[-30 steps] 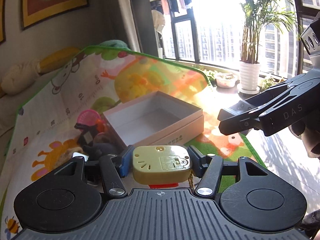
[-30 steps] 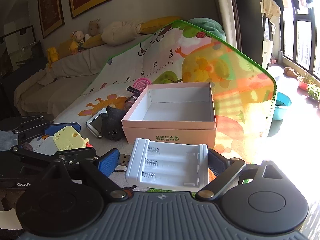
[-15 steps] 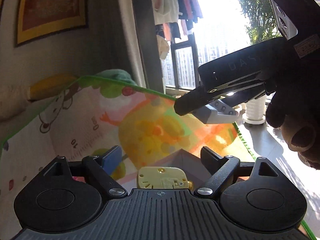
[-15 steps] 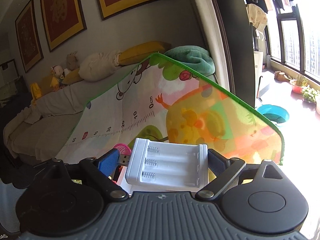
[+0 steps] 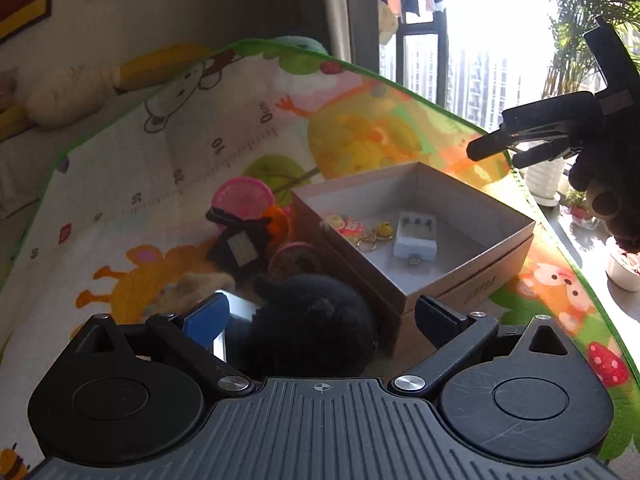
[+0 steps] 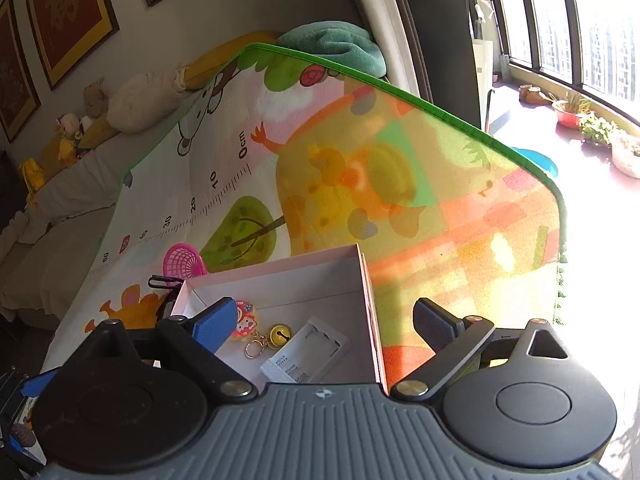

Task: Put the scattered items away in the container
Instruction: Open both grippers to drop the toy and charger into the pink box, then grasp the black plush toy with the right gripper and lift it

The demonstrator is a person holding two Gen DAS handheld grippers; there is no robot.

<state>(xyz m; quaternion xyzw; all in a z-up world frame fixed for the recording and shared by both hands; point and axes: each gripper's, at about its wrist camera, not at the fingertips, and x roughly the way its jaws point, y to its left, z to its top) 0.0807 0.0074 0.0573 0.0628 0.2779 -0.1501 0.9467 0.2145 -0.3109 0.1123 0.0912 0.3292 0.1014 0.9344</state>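
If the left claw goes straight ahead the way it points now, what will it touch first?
Most likely the black plush toy, which lies right between the fingers of the left claw, whose jaws are opening. The box stands just beyond it to the right; depth is hard to judge.

I see a pink box [image 5: 472, 280] with white interior, a white battery holder [image 5: 415, 234], a black plush toy [image 5: 312, 320], and a green-edged cartoon-print mat [image 6: 400, 168].

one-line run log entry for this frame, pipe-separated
left tool: jaws opening, nothing between pads | right tool: open, empty | box: holds battery case, keychain | outside box: black plush, pink lid
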